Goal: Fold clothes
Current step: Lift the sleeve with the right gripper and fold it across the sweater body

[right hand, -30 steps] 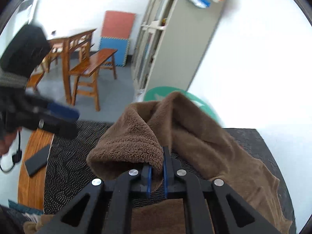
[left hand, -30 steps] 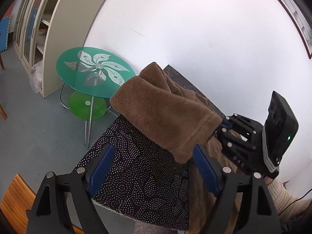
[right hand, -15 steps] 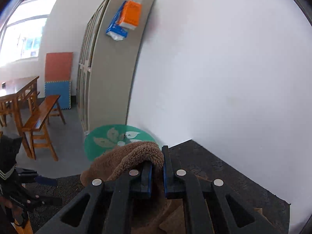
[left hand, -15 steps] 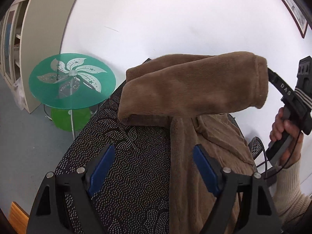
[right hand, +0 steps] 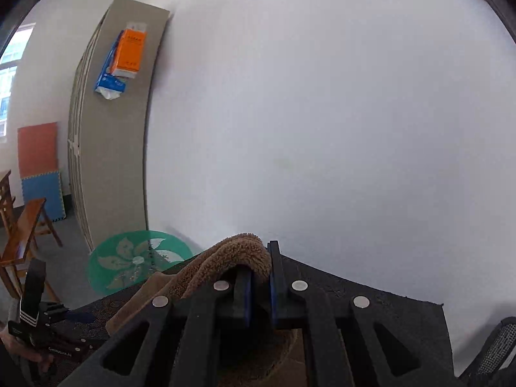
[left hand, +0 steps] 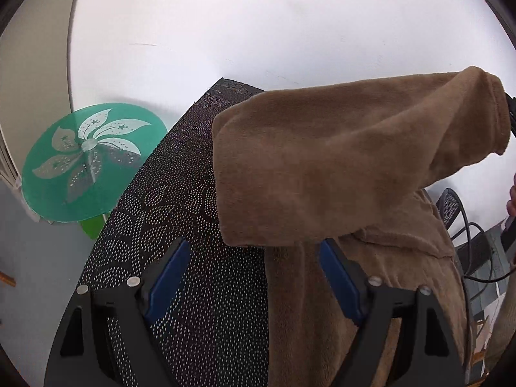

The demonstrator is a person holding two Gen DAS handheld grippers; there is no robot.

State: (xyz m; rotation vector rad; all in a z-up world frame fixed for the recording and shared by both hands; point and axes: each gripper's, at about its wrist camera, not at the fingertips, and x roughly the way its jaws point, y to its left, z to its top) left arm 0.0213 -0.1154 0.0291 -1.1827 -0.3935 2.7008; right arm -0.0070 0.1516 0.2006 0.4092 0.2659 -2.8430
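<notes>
the right gripper (right hand: 260, 285) is clamping a sleeve cuff (left hand: 477, 113) of the brown fleece garment (left hand: 338, 174), lifting it across the frame's right; the body is lying on the dotted surface (left hand: 180, 225). the left gripper (left hand: 254, 277) is hanging spread apart, holding nothing. folding appears barely begun.

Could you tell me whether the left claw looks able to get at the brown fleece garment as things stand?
Probably yes. The left claw is open above the dotted table cover, and the brown fleece garment hangs just ahead of its right finger, unobstructed.
</notes>
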